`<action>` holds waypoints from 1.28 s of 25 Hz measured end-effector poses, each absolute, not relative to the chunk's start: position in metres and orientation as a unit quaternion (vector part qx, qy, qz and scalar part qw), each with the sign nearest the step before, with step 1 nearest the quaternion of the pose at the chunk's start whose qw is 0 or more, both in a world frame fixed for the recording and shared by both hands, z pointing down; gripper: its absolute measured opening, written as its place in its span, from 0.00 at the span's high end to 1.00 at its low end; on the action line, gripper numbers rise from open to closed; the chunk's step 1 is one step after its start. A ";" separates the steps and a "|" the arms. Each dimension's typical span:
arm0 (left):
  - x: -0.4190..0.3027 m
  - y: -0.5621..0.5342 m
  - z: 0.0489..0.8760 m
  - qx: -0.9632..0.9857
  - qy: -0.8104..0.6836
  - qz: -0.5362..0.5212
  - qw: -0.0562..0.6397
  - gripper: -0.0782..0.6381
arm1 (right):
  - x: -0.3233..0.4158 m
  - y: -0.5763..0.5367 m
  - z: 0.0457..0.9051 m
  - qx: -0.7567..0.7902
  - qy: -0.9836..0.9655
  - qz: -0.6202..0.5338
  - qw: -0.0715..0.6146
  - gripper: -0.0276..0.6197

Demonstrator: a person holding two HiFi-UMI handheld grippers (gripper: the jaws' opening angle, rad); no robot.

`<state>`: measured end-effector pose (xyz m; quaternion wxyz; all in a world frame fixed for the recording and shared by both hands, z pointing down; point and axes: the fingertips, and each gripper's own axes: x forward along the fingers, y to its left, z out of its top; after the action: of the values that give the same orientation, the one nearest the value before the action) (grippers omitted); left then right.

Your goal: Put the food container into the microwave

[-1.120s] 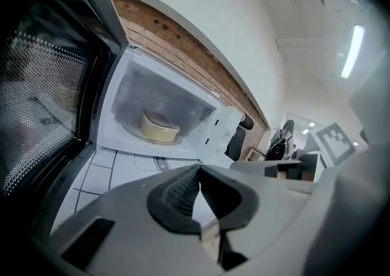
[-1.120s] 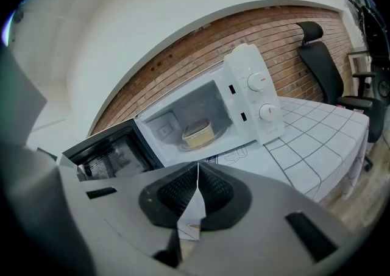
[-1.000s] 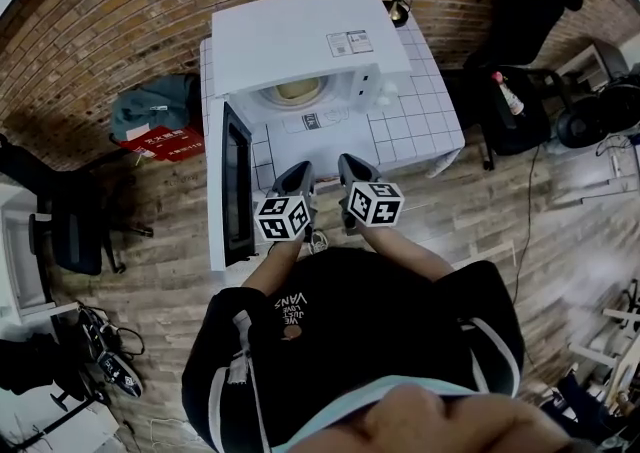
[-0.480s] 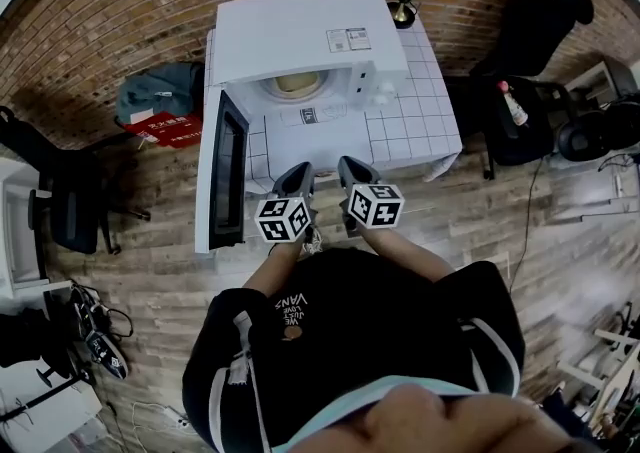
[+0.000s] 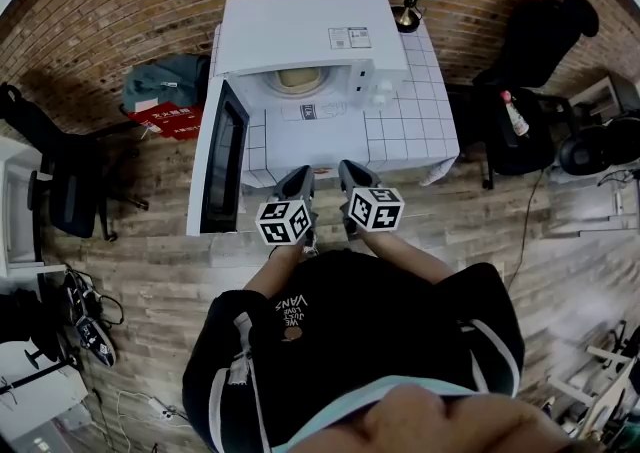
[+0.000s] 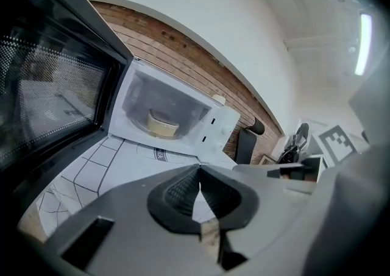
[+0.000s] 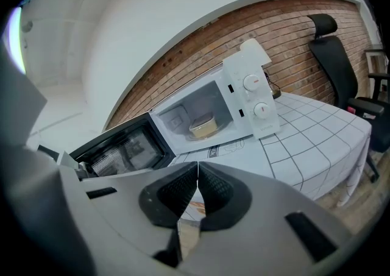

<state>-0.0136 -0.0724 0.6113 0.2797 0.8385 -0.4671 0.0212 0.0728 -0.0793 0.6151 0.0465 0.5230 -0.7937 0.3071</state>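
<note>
Round beige food container (image 5: 297, 79) seated inside white box-shaped microwave (image 5: 300, 31); black-windowed door (image 5: 222, 156) swung wide open at left. Left gripper (image 6: 198, 167) and right gripper (image 7: 198, 164): jaws pressed together, nothing between them, side by side at front edge of white tiled table (image 5: 410, 111).

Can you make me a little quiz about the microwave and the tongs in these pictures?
1. Pick one: where is the food container?
A) inside the microwave
B) on the floor
C) pinched in the tongs

2. True or false: the microwave's door is swung open.

3. Fill in the word: the left tongs and the right tongs are both ____, with nothing held between them.

Key: 1 A. 2 True. 3 shut.
</note>
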 end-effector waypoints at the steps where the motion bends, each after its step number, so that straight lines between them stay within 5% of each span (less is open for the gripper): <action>1: -0.014 -0.070 0.611 0.838 -0.469 0.021 0.279 0.87 | 0.073 -0.077 0.615 0.522 -0.795 0.307 0.047 0.95; 32: -0.014 -0.038 0.612 0.825 -0.492 0.015 0.280 0.87 | 0.072 -0.051 0.616 0.498 -0.809 0.308 0.055 0.95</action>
<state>-0.0143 -0.0380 0.6115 0.2798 0.8246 -0.4915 0.0155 0.0723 -0.0506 0.6163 0.0547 0.4983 -0.8088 0.3076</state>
